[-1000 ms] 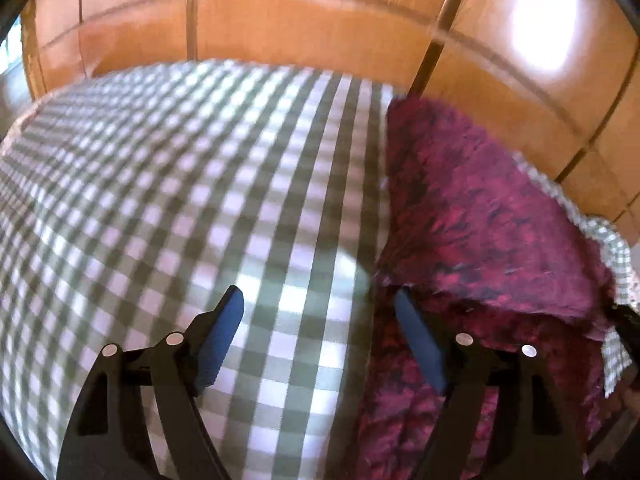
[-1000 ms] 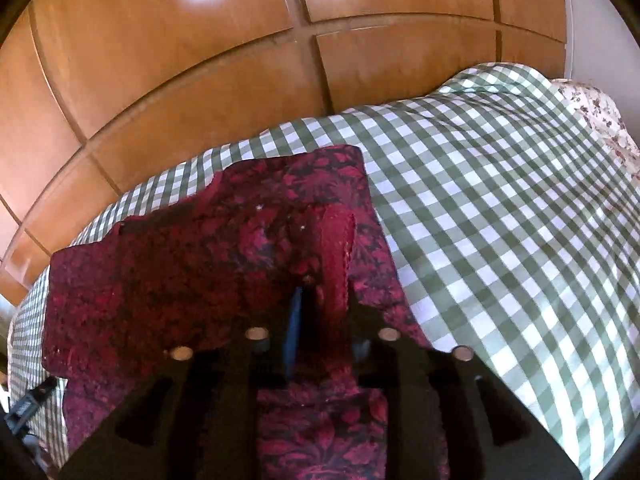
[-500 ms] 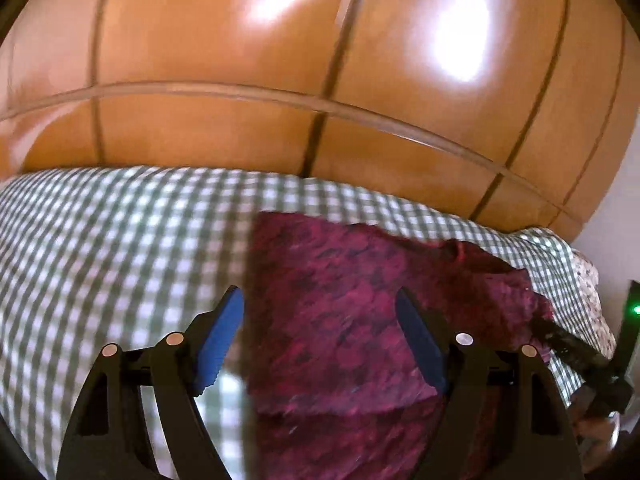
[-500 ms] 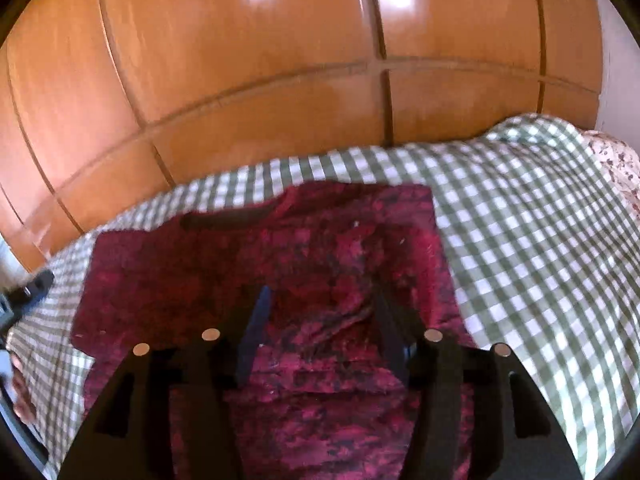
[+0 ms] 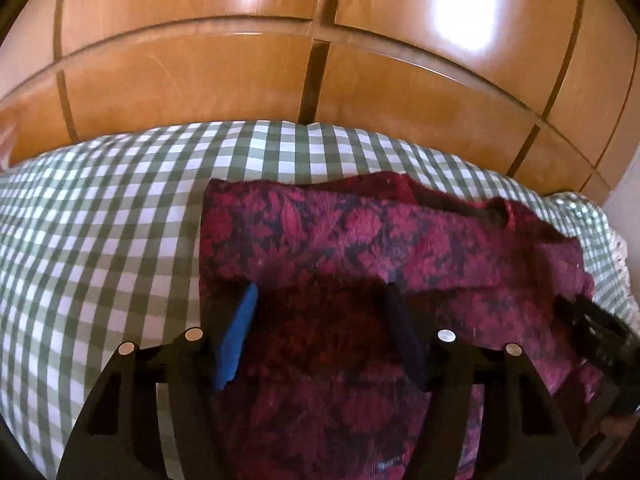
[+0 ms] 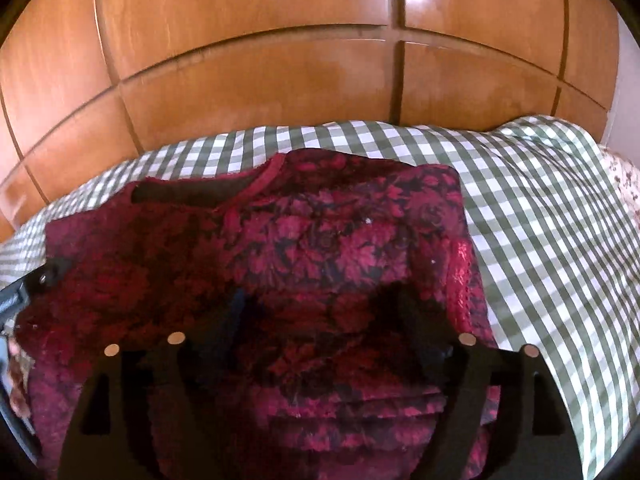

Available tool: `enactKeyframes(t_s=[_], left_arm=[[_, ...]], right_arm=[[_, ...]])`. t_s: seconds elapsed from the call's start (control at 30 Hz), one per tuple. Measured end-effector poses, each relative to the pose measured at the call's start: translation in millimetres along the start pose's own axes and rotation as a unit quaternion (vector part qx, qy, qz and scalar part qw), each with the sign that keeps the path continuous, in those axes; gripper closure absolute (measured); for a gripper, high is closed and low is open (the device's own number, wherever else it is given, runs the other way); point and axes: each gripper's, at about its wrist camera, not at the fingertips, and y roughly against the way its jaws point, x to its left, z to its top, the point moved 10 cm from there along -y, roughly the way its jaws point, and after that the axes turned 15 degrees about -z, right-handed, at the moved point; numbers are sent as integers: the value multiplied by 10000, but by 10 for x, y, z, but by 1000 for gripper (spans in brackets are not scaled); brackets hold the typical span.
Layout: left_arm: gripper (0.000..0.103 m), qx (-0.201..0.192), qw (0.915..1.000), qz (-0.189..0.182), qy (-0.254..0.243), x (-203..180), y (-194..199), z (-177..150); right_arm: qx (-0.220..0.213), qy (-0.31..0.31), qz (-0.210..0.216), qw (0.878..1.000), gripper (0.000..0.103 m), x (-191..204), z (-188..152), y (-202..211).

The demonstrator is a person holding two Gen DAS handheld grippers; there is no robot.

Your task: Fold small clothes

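A dark red floral top (image 5: 360, 240) lies flat on the green-and-white checked sheet (image 5: 100, 240), its neckline (image 6: 200, 192) toward the far side. My left gripper (image 5: 320, 308) hovers over the top's left part. Its jaws are closing, with cloth below and between the blue pads (image 5: 240, 328), and no pad visibly presses on it. My right gripper (image 6: 322, 308) is over the top's middle, jaws opening, holding nothing. A folded-in edge (image 6: 460, 276) lies just right of it. Each gripper shows at the other view's edge: the right gripper (image 5: 600, 336) and the left gripper (image 6: 20, 296).
Glossy wooden wardrobe doors (image 5: 320, 60) rise right behind the bed. Bare checked sheet (image 6: 540, 260) spreads to the right of the top and to its left in the left wrist view. A floral cloth (image 6: 624, 184) lies at the far right edge.
My left gripper swung from over the bare sheet to over the top, and its jaws narrowed. My right gripper let go of the fold it pinched and its jaws spread wide.
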Motion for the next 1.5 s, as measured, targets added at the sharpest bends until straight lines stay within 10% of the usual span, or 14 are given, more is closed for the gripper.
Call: enactKeyframes(t_s=[0.23,0.73,1.5], left_arm=[[30,-154,9989,426,-95,-110,295,-9],[25,-664,9974,154,-235,-411,989,46],[23,-24,9992,382,-135,-245,579,-345]], right_arm=[[-51,-22,-3,10000,22,-10,-8,-23],[-379,43,-66,9993,9,-71,0,609],[48,-96,-297,9995,2,-211,-225,202]])
